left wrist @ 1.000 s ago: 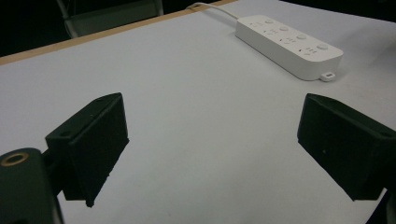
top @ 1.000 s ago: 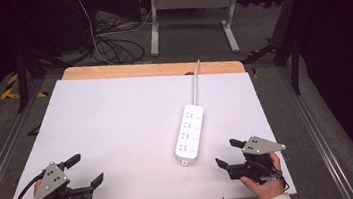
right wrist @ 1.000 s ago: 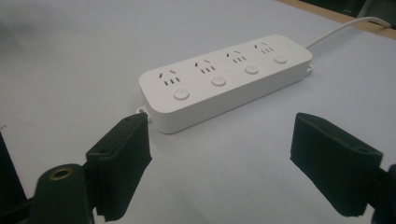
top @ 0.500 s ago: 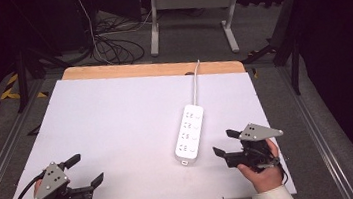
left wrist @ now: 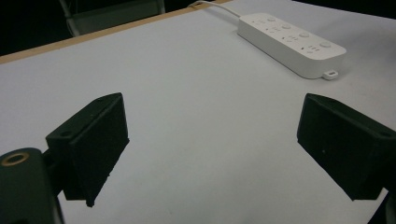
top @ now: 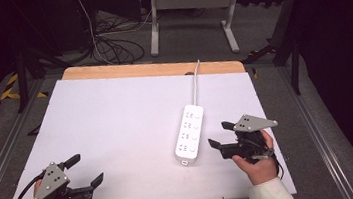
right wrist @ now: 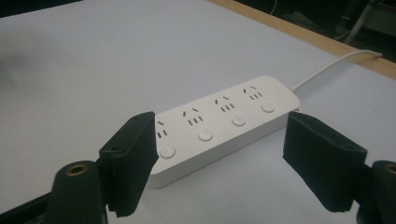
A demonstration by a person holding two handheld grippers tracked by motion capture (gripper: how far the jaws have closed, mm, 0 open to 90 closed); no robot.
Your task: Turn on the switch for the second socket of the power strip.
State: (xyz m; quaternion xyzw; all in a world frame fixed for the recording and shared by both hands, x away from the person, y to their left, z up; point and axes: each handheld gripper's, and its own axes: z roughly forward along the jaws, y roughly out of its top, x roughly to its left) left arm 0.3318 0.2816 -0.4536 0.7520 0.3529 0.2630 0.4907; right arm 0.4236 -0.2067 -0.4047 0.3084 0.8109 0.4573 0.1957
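From the high view, the left gripper (top: 83, 169) sits spread wide and empty at the near-left table (top: 116, 116) corner, while the right gripper (top: 220, 133) is spread wide just beside the white power strip (top: 190, 133). Left gripper view: bare table between the jaws, strip well off. Right gripper view: the wide jaws frame the strip's (right wrist: 219, 126) near end without touching

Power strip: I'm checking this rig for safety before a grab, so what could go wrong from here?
The power strip lies loose on the white table, so the open right gripper beside it could shove it sideways. Its cord runs off the far edge and may tug back. A jaw could press a switch button.
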